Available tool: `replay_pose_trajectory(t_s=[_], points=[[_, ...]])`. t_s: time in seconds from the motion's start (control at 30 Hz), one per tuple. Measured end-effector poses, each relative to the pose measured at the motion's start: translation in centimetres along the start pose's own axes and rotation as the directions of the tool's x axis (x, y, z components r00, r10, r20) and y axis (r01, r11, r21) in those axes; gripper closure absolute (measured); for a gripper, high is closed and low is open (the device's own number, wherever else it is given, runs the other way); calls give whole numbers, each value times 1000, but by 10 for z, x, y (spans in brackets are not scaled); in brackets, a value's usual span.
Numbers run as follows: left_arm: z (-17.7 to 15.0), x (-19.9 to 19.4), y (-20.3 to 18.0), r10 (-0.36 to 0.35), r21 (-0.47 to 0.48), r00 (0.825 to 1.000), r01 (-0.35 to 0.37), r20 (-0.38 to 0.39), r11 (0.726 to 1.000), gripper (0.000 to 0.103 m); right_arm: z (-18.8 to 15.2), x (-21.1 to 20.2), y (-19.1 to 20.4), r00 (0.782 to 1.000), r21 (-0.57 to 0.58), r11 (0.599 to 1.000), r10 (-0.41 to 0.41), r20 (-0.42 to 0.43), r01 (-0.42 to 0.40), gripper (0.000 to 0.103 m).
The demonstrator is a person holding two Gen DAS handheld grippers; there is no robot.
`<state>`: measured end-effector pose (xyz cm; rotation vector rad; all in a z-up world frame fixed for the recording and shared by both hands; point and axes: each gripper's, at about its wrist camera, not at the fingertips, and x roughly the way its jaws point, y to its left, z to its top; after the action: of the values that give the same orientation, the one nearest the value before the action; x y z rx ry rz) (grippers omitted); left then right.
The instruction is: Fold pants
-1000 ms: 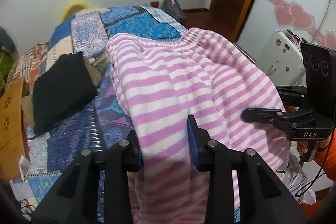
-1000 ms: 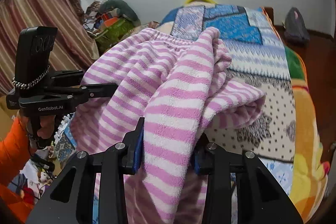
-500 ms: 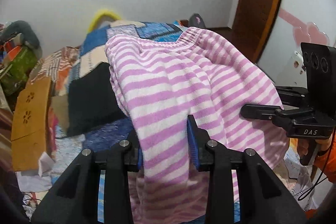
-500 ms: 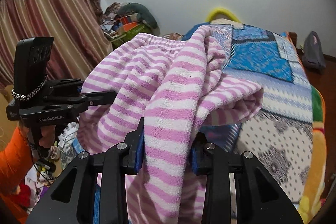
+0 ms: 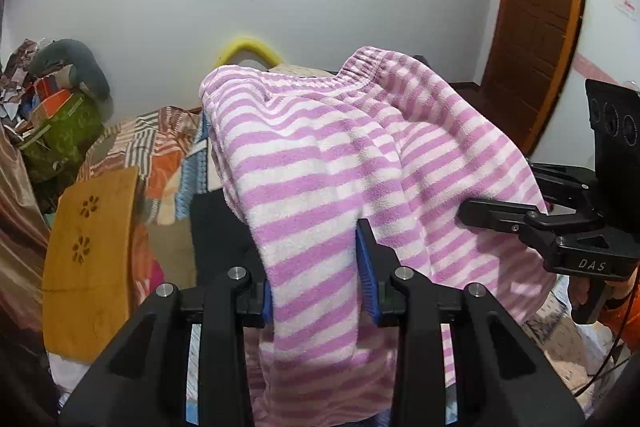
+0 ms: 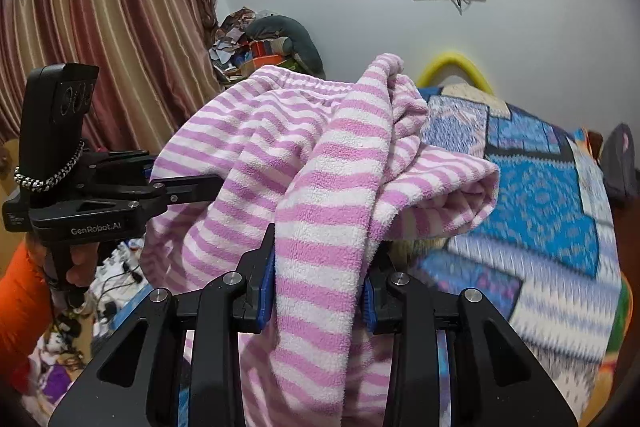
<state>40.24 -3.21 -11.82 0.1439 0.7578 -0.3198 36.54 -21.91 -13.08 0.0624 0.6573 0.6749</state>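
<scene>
Here, left tool (image 5: 318,279) and right tool (image 6: 318,279) each clamp the pink-striped fleece pants (image 5: 340,155), raised above the bed (image 6: 540,195), waistband uppermost.

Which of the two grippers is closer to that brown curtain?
Left. The left gripper sits beside the brown curtain, directly in front of it in the right wrist view. The right gripper holds the striped pants further from it, toward the patterned bed.
</scene>
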Motion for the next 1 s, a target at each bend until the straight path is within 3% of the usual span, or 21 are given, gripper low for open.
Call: replay_pose_trajectory(t_s=[0.37, 0.57, 0.73, 0.83, 0.93, 1.0], points=[[24, 95, 72, 53, -30, 997, -54, -50, 998, 69, 36, 94, -14, 999, -33, 999, -18, -36, 17, 72], [10, 160, 107, 63, -77, 990, -74, -127, 994, 69, 30, 157, -31, 994, -11, 1000, -28, -107, 27, 72], [-13, 214, 137, 109, -118, 966, -139, -233, 983, 65, 13, 203, -52, 978, -2, 995, -101, -181, 102, 72], [-23, 219, 145, 93, -144, 971, -127, -221, 981, 53, 6, 206, -63, 974, 16, 994, -107, -201, 113, 70], [-22, 208, 146, 108, -137, 975, -136, -194, 981, 52, 3, 198, -61, 972, -16, 992, -122, -203, 121, 68], [-21, 198, 149, 160, -142, 971, -187, -179, 972, 52, 1, 188, -58, 969, -51, 989, -148, -197, 141, 66]])
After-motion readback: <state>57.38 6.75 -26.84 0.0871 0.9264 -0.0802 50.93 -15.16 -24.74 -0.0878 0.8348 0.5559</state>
